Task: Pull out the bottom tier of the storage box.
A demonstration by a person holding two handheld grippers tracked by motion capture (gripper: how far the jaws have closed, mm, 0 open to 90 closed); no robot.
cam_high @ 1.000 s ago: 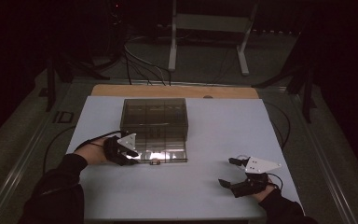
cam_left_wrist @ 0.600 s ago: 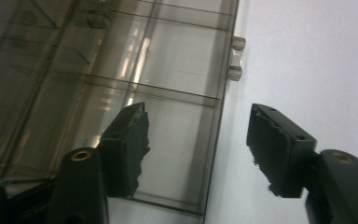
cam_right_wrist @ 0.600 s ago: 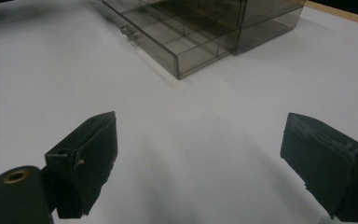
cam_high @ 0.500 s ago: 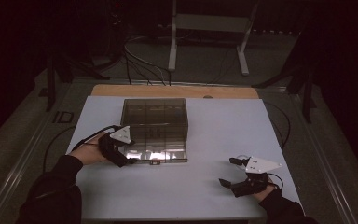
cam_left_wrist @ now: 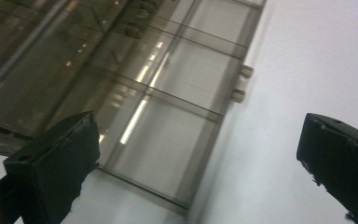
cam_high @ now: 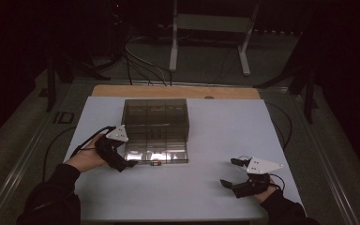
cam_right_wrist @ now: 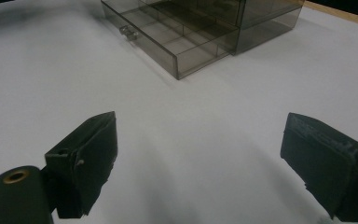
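Left gripper (cam_high: 122,161) had jaws wide open at the near-left corner of the pulled-out drawer (cam_high: 156,151), knob (cam_left_wrist: 240,84) ahead of them; right gripper (cam_high: 236,174), also open, idled on the desk (cam_high: 225,126); next move likely grabbing that knob.

Left gripper (cam_high: 122,161) low at near left, jaws wide apart, forearm angled in from the near edge (dark sleeve). Right gripper (cam_high: 234,174) at near right, jaws also spread wide, pointing left.
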